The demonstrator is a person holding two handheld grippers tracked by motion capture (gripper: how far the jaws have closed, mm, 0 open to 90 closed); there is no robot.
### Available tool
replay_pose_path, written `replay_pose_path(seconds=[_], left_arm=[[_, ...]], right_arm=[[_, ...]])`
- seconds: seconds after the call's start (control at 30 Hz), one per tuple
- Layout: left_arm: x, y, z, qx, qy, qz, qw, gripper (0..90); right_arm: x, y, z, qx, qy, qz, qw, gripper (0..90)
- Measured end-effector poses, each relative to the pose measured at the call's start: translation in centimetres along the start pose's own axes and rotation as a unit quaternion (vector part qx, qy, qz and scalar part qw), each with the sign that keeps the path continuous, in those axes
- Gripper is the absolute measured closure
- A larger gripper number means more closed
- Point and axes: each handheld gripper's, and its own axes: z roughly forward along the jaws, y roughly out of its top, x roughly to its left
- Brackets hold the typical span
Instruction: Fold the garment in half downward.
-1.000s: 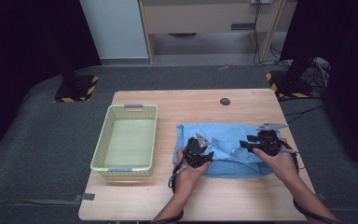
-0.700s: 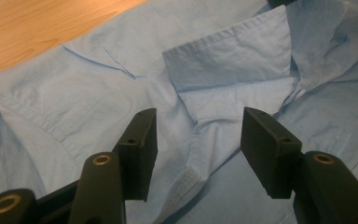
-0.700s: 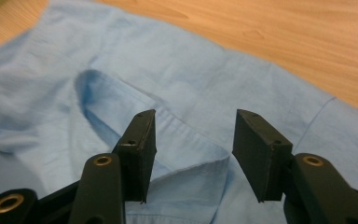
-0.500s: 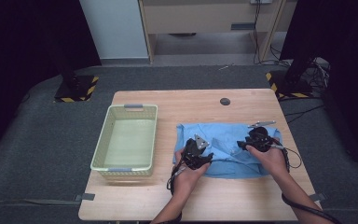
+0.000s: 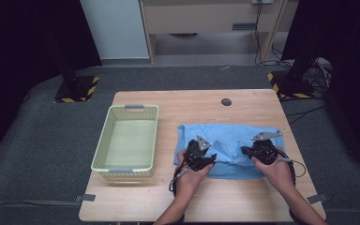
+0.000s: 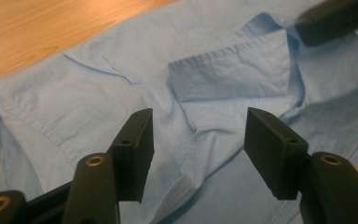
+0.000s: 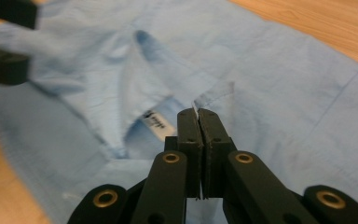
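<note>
Jaws amid shirt (image 5: 229, 143), basket (image 5: 104, 151) well left.

Lab: black curtains (image 5: 23, 56), hazard-taped stands (image 5: 77, 91).

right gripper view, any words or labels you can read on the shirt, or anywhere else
Neck label inside the collar of the light blue shirt: a small dark mark and a line of print, too blurred to read.
Basket, table and floor stands' yellow-black stripes: no readable text.
</note>
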Motion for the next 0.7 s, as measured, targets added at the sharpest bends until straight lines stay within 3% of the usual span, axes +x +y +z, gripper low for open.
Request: replay_pose_path(seconds=[0.07, 0.27, 0.37, 0.53, 0.7], left_arm=[[-0.1, 0.4, 0.2, -0.003, -0.002, -0.006, 1.0, 39.4], [-0.2, 2.1, 1.9, 0.0, -0.002, -0.017, 0.9999, 35.2], [0.1, 2.8, 3.1, 0.004, -0.008, -0.037, 0.9993, 33.4], [0.5, 3.9, 5.1, 0.012, -0.014, -0.067, 0.9976, 31.4], [1.3, 5.0, 6.9, 0.023, -0.008, -0.079, 0.9966, 31.4]], right_arm=[[0.6, -0.7, -0.6, -0.012, 0.006, -0.016, 0.9998, 88.4], [1.5, -2.1, -1.2, -0.013, 0.011, -0.042, 0.999, 87.4], [1.8, -2.2, -1.1, -0.013, 0.011, -0.052, 0.9985, 87.0], [1.9, -2.5, -1.1, -0.019, 0.016, -0.05, 0.9984, 86.5], [2.1, -2.7, -1.1, -0.023, 0.019, -0.047, 0.9985, 86.4]])
